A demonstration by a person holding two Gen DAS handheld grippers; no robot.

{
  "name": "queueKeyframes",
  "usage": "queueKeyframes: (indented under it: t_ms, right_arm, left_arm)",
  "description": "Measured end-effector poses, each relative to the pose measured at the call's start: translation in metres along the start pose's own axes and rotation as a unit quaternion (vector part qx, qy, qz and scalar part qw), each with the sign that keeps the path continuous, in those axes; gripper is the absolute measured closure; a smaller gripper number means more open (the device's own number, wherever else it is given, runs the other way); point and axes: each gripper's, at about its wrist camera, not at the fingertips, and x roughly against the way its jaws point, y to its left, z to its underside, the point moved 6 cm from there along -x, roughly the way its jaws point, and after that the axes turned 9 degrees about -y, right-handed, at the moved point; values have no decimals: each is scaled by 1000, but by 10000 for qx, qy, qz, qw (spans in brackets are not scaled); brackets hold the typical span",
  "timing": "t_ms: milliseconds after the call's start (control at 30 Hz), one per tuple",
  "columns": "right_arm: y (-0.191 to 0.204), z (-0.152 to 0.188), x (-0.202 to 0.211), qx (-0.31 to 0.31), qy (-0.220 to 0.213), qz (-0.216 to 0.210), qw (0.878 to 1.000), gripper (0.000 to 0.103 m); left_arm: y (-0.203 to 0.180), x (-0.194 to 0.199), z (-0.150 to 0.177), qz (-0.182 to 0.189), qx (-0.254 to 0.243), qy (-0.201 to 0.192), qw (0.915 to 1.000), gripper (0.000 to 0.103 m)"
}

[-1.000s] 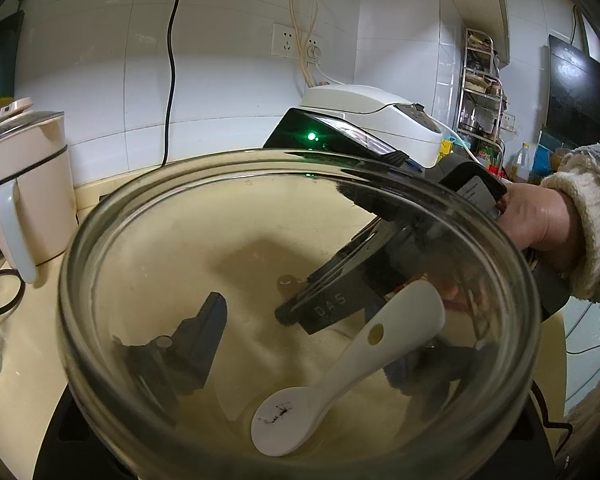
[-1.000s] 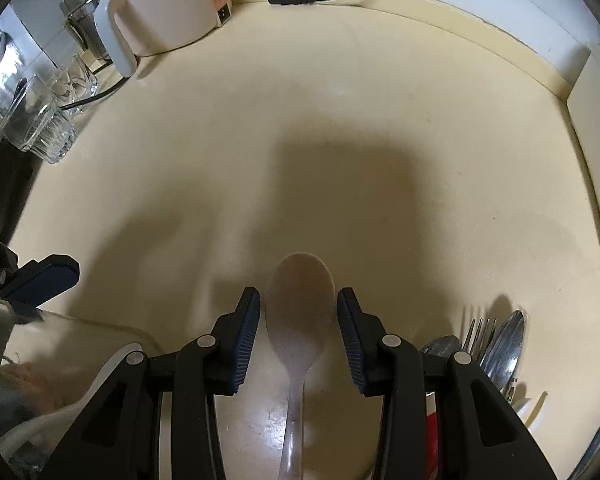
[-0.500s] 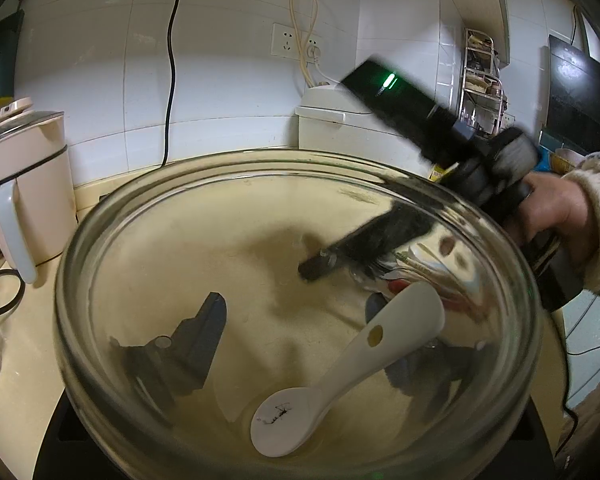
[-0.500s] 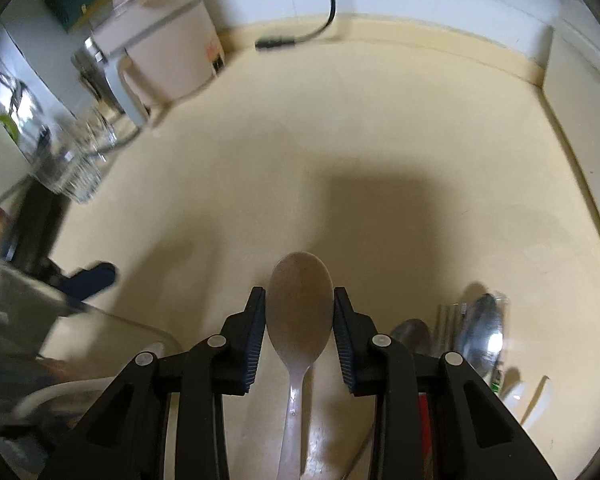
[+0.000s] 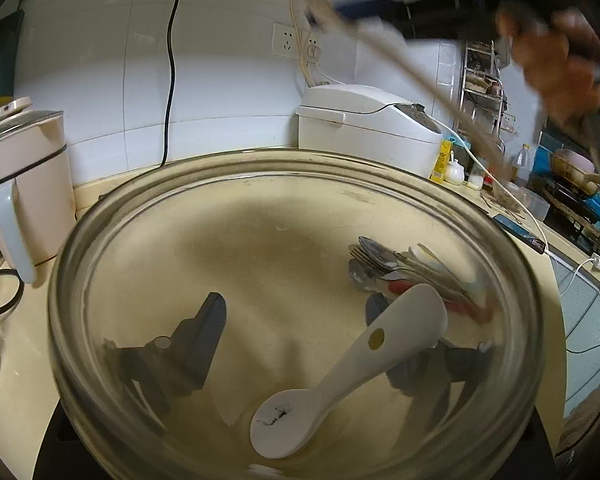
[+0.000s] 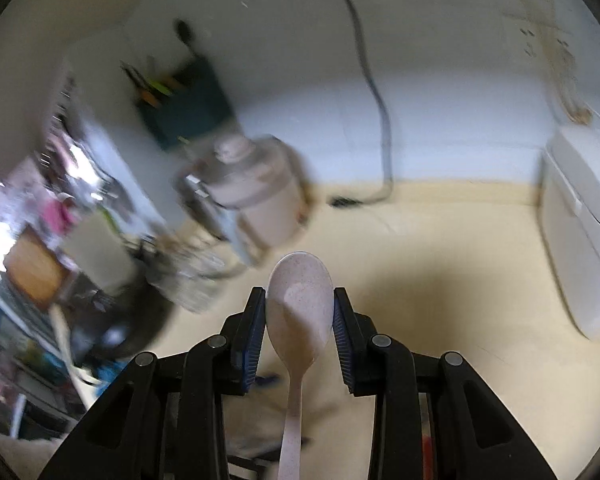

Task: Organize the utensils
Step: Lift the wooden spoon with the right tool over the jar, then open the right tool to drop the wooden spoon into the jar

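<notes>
Landmark is the glass jar [image 5: 296, 312], sitting on the beige counter [image 5: 12, 420] and filling most of the left wrist view. Left of the jar, near the wall, stands a cream electric kettle [image 5: 20, 184], a black cord [image 5: 170, 64] hanging down the tiles behind the jar. The left gripper [image 5: 296, 320] has a finger on each side of the jar, both fingers [image 5: 204, 328] seen only through the glass, pressed against its wall, so it is clamped on the jar. Inside the jar a white rice paddle [image 5: 340, 372] lies tilted, blade at the bottom, handle up against the jar's right side. Behind the jar to the right sits a white rice cooker [image 5: 368, 128]. Just right of the jar, seen through the glass, a pile of utensils [image 5: 400, 272] lies on the counter: forks, metal spoons, something red, details blurred. Above the jar's right side the right gripper [image 6: 300, 320] is blurred in the left view, a person's hand [image 5: 556, 64] on it. In the right wrist view its blue pads [image 6: 252, 332] are closed on the bowl of a speckled pale spoon [image 6: 300, 320], bowl forward and facing up, handle running back under the gripper body. The spoon is off the counter, up in the air, above and right of the jar. Background there is heavily motion blurred.
</notes>
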Motion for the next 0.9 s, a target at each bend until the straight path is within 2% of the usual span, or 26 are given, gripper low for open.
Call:
queueKeyframes:
  t_ms: [100, 200, 400, 500, 667, 900]
  right_arm:
    - [22, -9, -3, 0, -211, -302, 9993, 70]
    - [36, -3, -17, 97, -268, -412, 9987, 70]
    - [45, 26, -38, 379, -389, -251, 9982, 70]
    - [43, 39, -38, 473, -335, -158, 9982, 70]
    - [32, 55, -31, 277, -155, -63, 9995, 70]
    - [10, 52, -2, -71, -78, 89, 9999, 68]
  left_arm:
    - [0, 1, 0, -2, -1, -1, 10000, 24]
    - [0, 1, 0, 0, 1, -1, 10000, 24]
    - [0, 1, 0, 0, 1, -1, 10000, 24]
    - [0, 1, 0, -1, 0, -1, 10000, 24]
    - [-2, 0, 1, 6, -9, 8, 10000, 24]
    - [-5, 0, 2, 7, -30, 48, 10000, 24]
